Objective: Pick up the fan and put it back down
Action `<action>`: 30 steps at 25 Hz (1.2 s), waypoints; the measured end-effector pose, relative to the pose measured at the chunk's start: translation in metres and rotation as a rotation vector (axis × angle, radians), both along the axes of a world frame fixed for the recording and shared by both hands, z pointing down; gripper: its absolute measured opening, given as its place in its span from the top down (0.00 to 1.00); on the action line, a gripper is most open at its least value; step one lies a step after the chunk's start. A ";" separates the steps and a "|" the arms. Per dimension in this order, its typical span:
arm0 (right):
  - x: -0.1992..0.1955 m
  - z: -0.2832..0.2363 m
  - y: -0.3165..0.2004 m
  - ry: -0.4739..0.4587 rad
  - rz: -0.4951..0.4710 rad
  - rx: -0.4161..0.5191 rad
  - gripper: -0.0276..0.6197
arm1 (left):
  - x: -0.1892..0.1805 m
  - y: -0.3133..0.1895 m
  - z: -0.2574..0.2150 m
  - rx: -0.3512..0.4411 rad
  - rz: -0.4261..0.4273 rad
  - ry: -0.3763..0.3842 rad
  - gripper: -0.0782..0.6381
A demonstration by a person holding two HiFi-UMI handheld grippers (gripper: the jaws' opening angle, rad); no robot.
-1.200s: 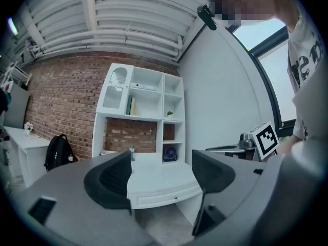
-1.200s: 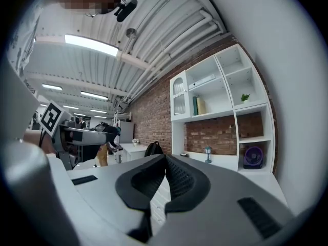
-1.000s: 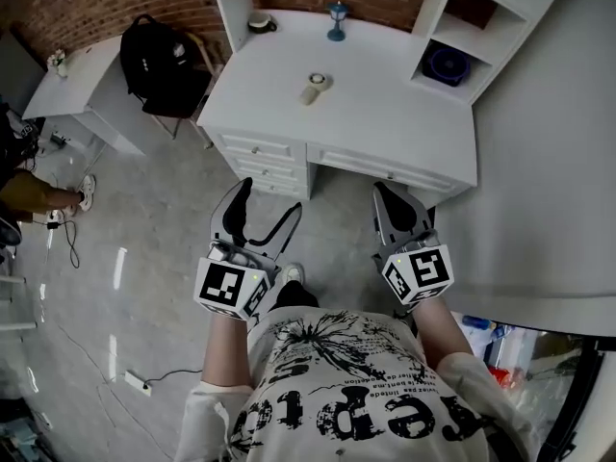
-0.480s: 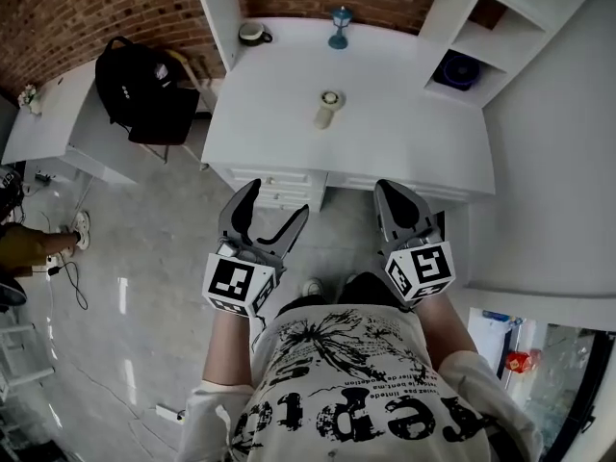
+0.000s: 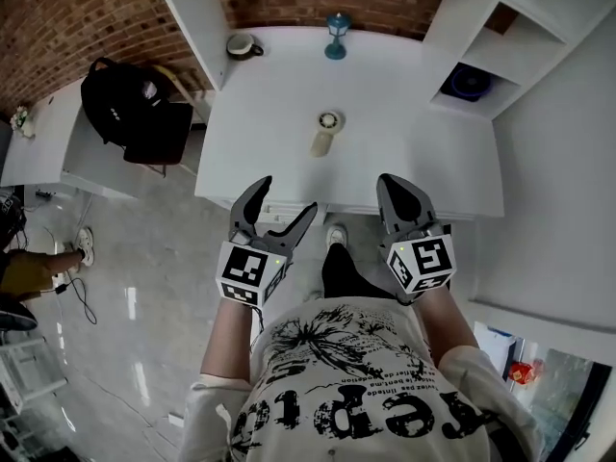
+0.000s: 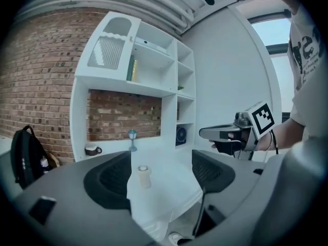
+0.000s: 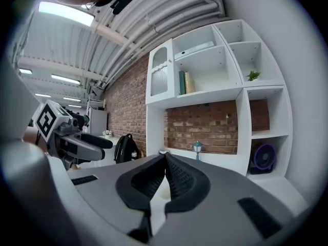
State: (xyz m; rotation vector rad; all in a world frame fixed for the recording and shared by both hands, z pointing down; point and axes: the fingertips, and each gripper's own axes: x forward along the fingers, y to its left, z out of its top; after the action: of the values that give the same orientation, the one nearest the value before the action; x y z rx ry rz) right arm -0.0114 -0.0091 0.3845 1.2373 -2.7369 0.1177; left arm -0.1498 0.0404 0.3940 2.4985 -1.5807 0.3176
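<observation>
- Head view: person stands at the near edge of a white desk (image 5: 404, 152), a gripper in each hand, both held over the desk's front edge.
- Left gripper (image 5: 286, 198): jaws spread wide, nothing between them. Its own view (image 6: 160, 176) shows only bare desktop and the fan in the gap, well beyond the jaws.
- Right gripper (image 5: 393, 183): jaws pressed together at the tips, holding nothing; its own view (image 7: 165, 160) shows the pads meeting.
- Fan (image 5: 326, 134): small, cream, round head and short handle, on the middle of the desktop. Whether it lies flat or stands is hard to tell from above; in the left gripper view (image 6: 143, 176) it looks upright.
- Fan sits at about 1 o'clock from the left gripper and 10 o'clock from the right, apart from both.
- Blue lamp (image 5: 336, 23) at 12 o'clock from the fan, at the back of the desk; mug (image 5: 240, 45) at 11 o'clock.
- Round blue thing (image 5: 472, 83) in a shelf cubby at 2 o'clock, possibly another fan.
- Black backpack (image 5: 130, 104) at 9 o'clock from the desk.
</observation>
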 end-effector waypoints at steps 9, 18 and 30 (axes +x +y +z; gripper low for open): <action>0.005 0.020 -0.134 0.011 -0.009 -0.052 0.93 | 0.020 -0.141 0.035 -0.079 0.035 -0.043 0.39; 0.010 0.075 -0.234 0.054 -0.032 -0.136 0.93 | 0.036 -0.251 0.123 -0.314 0.076 -0.151 0.38; 0.016 0.117 -0.280 0.088 -0.007 -0.205 0.93 | 0.043 -0.301 0.217 -0.559 0.123 -0.189 0.37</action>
State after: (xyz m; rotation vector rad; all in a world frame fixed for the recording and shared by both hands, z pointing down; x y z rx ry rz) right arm 0.0050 -0.2892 0.5012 1.1492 -2.5782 0.3261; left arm -0.1071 -0.2609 0.6108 2.1686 -1.1773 0.8975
